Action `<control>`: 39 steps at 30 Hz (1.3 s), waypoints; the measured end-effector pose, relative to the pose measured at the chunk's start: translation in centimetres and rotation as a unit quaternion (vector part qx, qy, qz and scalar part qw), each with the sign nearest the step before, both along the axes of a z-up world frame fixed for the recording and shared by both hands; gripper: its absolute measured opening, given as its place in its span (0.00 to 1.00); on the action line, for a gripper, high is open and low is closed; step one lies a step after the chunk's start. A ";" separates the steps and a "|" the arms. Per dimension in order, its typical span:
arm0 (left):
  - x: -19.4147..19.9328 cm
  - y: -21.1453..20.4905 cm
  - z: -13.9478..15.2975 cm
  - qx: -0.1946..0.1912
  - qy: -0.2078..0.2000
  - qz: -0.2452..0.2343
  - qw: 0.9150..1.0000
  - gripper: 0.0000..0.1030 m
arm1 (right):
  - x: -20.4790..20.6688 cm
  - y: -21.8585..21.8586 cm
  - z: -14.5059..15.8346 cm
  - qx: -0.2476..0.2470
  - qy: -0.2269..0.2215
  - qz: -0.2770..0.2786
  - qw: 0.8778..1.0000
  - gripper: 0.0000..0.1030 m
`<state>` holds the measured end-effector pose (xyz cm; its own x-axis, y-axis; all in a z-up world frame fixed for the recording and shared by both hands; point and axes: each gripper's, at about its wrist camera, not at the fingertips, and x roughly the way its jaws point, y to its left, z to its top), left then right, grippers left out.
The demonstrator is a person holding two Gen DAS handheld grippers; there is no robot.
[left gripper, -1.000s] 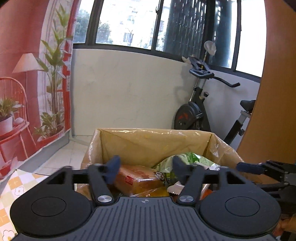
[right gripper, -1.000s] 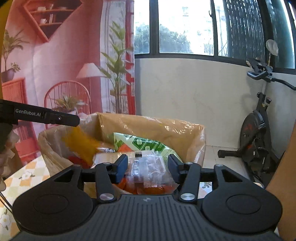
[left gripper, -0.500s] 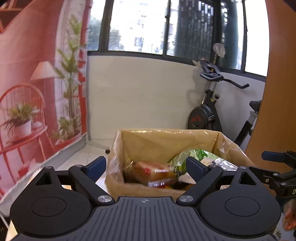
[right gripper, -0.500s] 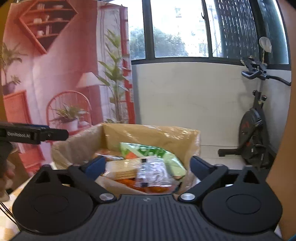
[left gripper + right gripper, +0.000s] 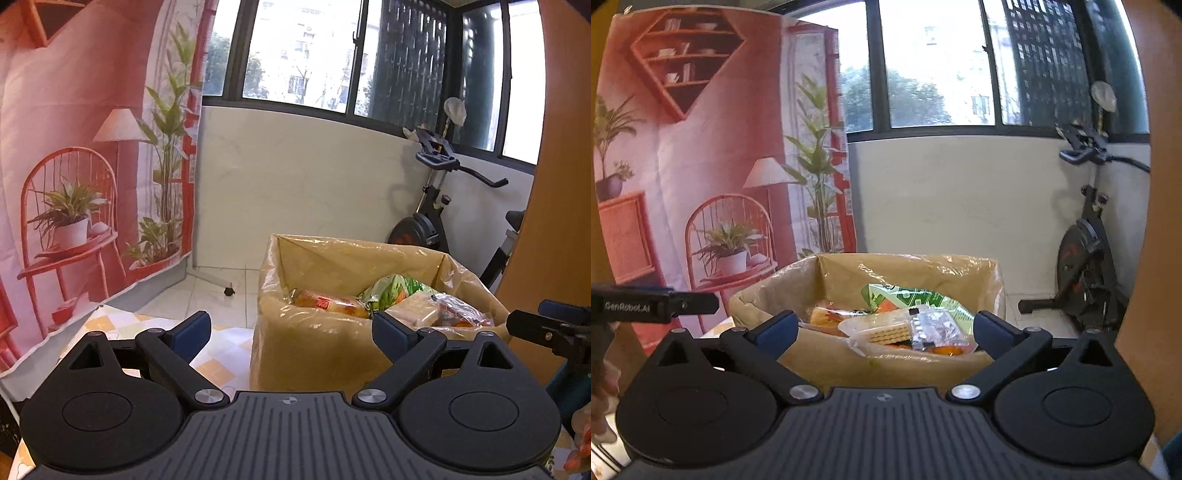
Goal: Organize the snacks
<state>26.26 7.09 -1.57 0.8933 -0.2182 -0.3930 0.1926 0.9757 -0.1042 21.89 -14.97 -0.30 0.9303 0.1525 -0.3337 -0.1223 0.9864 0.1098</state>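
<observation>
Found left tongs (image 5: 290,328) spread wide and empty, having just been opening; found right tongs (image 5: 884,326) likewise just opened out, with nothing between the pads. Located the snacks inside a brown box (image 5: 314,343) lined with a plastic bag, standing on the bench (image 5: 221,354) with its chequered cloth. Counted, as far as visible, a bread pack (image 5: 325,302), a green bag (image 5: 391,290), a cracker pack (image 5: 886,330) and a clear packet (image 5: 931,328) heaped near the rim; could not see deeper contents. Placed the box ahead of and a little below both tongs: centred in the right wrist view, off to the right of centre in the left wrist view. Judged the right tongs the squarer and better placed for any further reach, with the cracker pack topmost by the near wall. Noted its long axis running side to side, in line with the gap between the pads; would expect a roll of the wrist before any grip across its short side. Saw no loose snack on the visible bench; judged sorting near complete, though cannot confirm beyond these views. Flagged the slack bag lining at the rim as a snag risk.
</observation>
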 end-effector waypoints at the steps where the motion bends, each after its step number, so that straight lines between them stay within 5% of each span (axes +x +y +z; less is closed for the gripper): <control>1: -0.3 0.1 0.0 0.004 -0.003 0.000 1.000 0.93 | -0.1 0.0 0.0 0.007 0.004 -0.001 1.000 1.00; 17: -6.3 0.4 2.6 0.035 -0.051 0.025 0.998 0.93 | -5.2 1.7 2.5 0.013 0.009 -0.025 1.000 1.00; 25: -11.3 1.3 5.2 -0.004 -0.070 0.018 0.997 0.93 | -10.0 2.2 4.9 0.008 -0.010 -0.037 0.999 1.00; 30: -14.7 0.0 6.9 0.042 -0.083 0.026 0.995 0.93 | -13.5 2.8 6.3 0.010 -0.018 -0.043 0.999 1.00; 35: -17.1 0.5 8.1 0.007 -0.091 0.008 0.996 0.93 | -16.8 3.3 7.4 0.022 -0.033 -0.047 0.998 1.00; 39: -18.5 -0.5 8.4 0.050 -0.107 0.040 0.992 0.93 | -18.2 3.3 8.2 0.030 -0.033 -0.043 0.998 1.00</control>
<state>7.79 6.54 6.85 0.9715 -0.1136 -0.2082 0.1223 0.9921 0.0292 3.70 -11.64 7.89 0.9601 0.0898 -0.2647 -0.0470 0.9853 0.1640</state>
